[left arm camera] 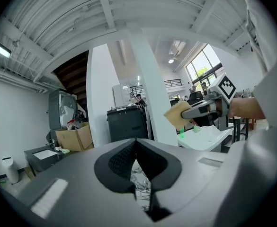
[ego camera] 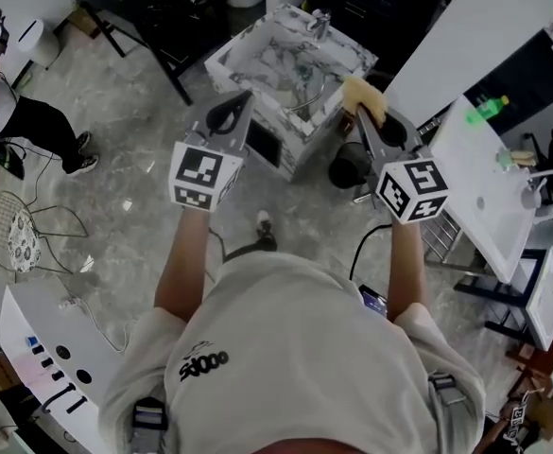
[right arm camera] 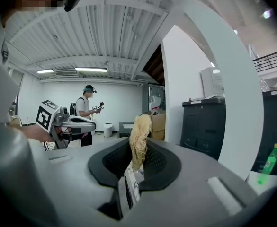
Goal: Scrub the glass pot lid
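Shirt (ego camera: 304, 348) print illegible; right gripper (right arm camera: 138, 151) pinches sponge (right arm camera: 140, 129); left gripper (left arm camera: 136, 145) closed.

The clear glass pot lid (ego camera: 304, 83) with a thin metal rim lies inside the marbled white sink (ego camera: 241, 38) at the far centre of the scene; it is too faint against the veined basin to tell whether it lies flat or tilted. The yellow-tan scrubbing sponge (ego camera: 364, 96), frayed and fibrous along its edge (right arm camera: 139, 131), stands upright, pinched at its lower end by the right gripper (ego camera: 363, 113), just right of the sink's near corner and above the floor.
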`<state>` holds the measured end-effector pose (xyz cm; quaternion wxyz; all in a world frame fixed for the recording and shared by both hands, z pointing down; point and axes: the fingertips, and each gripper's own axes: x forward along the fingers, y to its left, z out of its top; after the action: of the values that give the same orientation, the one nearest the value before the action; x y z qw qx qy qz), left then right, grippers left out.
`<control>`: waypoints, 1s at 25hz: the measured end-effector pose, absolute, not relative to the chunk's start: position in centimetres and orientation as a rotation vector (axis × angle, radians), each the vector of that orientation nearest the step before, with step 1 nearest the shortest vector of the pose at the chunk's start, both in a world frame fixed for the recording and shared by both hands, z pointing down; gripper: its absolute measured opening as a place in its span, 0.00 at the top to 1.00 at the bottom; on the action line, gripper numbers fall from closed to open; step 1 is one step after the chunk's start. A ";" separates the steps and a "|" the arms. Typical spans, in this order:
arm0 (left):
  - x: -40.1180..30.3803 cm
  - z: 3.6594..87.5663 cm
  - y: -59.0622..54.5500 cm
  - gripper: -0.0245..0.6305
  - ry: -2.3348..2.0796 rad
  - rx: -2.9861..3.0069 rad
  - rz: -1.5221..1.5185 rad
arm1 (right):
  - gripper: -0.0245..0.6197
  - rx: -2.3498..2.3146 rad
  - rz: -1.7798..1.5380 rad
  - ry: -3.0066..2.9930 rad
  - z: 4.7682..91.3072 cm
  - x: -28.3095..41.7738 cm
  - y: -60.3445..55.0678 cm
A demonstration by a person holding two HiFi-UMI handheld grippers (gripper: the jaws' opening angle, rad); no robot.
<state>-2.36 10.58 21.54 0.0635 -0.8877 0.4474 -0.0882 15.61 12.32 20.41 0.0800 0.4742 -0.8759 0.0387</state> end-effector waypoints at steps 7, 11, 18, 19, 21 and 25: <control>-3.5 22.5 4.4 0.95 1.323 -2.721 -0.274 | 0.89 1.434 0.147 -2.583 21.1 14.1 6.6; -3.7 23.1 1.8 0.95 1.314 -2.740 -0.281 | 0.89 1.429 0.155 -2.566 21.7 13.7 4.2; -4.4 24.1 -1.8 0.95 1.294 -2.760 -0.283 | 0.89 1.421 0.189 -2.538 22.9 12.8 0.3; -4.6 24.3 -2.4 0.95 1.298 -2.764 -0.287 | 0.89 1.419 0.196 -2.531 23.2 12.7 -0.3; -5.0 24.5 -3.4 0.95 1.304 -2.775 -0.288 | 0.89 1.415 0.204 -2.516 23.8 12.4 -1.3; -5.3 25.5 -4.9 0.95 1.298 -2.797 -0.286 | 0.89 1.396 0.199 -2.473 25.1 12.0 -2.9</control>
<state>-5.29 -4.88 25.48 0.0226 -0.9029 0.4192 -0.0924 12.03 -2.87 25.15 0.1468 0.4850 -0.8593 0.0691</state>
